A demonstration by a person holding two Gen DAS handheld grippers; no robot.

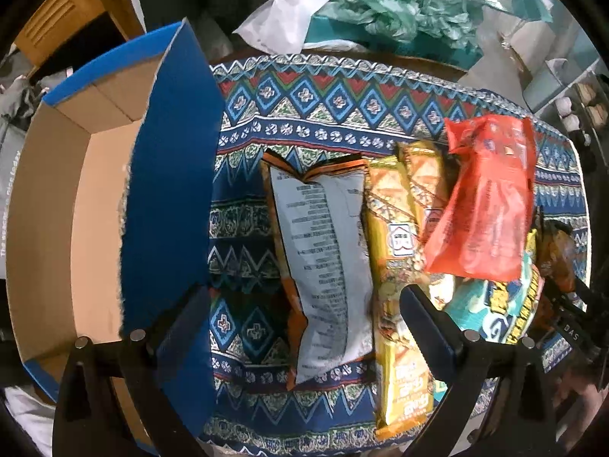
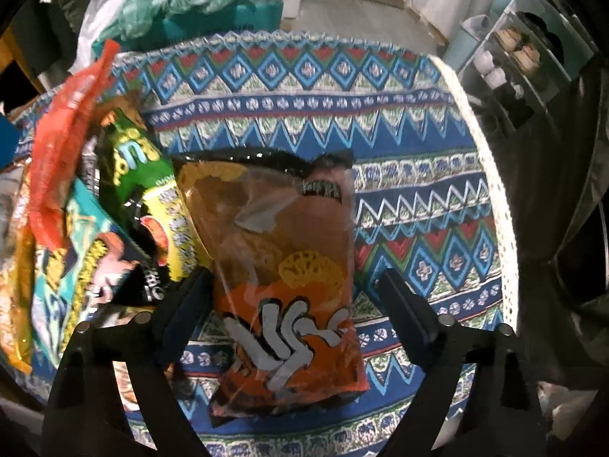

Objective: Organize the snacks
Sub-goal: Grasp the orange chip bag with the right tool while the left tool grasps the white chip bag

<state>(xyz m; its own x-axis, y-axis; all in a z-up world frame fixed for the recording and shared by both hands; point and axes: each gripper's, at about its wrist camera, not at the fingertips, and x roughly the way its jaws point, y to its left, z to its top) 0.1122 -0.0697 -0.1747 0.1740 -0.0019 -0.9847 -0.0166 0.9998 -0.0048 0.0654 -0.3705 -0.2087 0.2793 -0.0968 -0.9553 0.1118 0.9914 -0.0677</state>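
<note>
Lying on the patterned tablecloth (image 1: 342, 87): grey-backed snack bag (image 1: 327, 266) just right of the blue cardboard box (image 1: 171, 190), then yellow packets (image 1: 396, 251) and a red packet (image 1: 487, 198) farther right of the box. Left gripper (image 1: 304, 327) standing wide, straddling the grey-backed bag without touching. Right gripper (image 2: 293, 297) standing open, fingers flanking an orange chip bag (image 2: 281, 266), contact unclear.

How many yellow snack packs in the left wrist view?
2: one long yellow pack beside the white-backed bag, a second yellow pack partly under the red packet. More may be hidden.
</note>
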